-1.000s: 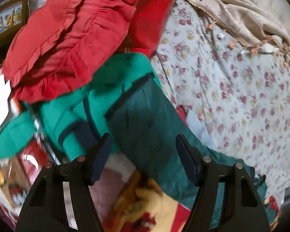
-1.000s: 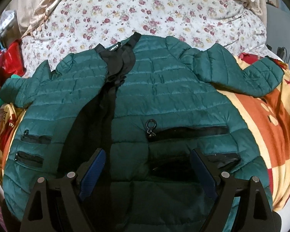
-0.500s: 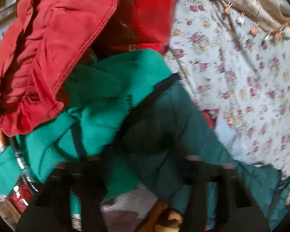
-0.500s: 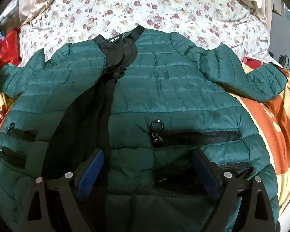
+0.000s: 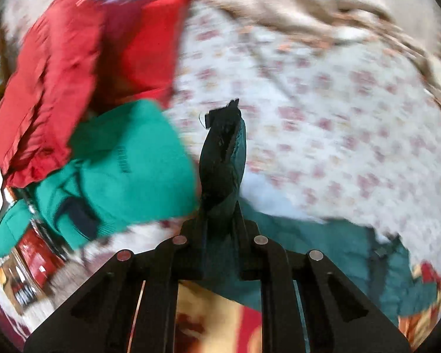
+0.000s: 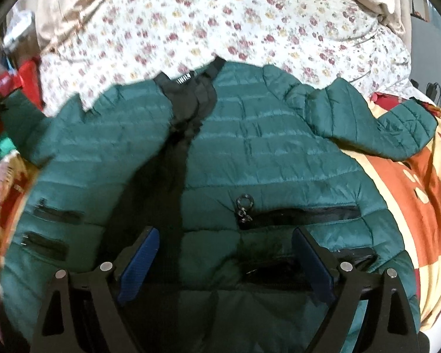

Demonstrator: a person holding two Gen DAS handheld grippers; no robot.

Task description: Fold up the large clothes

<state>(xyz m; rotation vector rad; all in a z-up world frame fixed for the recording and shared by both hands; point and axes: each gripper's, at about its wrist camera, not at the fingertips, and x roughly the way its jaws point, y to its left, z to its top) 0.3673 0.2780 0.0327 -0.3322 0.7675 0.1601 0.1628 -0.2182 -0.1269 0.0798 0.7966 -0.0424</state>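
A dark green quilted jacket point(image 6: 267, 158) lies face up on the bed, collar away from me, its front open along a black zip. My right gripper point(image 6: 225, 253) is open just above its lower front, beside a zip pocket. My left gripper point(image 5: 220, 220) is shut on the jacket's left sleeve cuff point(image 5: 223, 153), which stands up pinched between the fingers, lifted off the bed. The rest of the sleeve point(image 5: 323, 253) trails to the right below it.
A floral sheet point(image 6: 250, 23) covers the bed, with a beige blanket point(image 5: 308, 8) at its far edge. A pile of red clothes point(image 5: 58, 73) and a bright green garment point(image 5: 126, 170) lies left of the sleeve. An orange and yellow blanket point(image 6: 411, 191) lies under the jacket's right side.
My left gripper was open over the sleeve; it has closed on the cuff and lifted it. My right gripper has come slightly closer over the jacket, still open.
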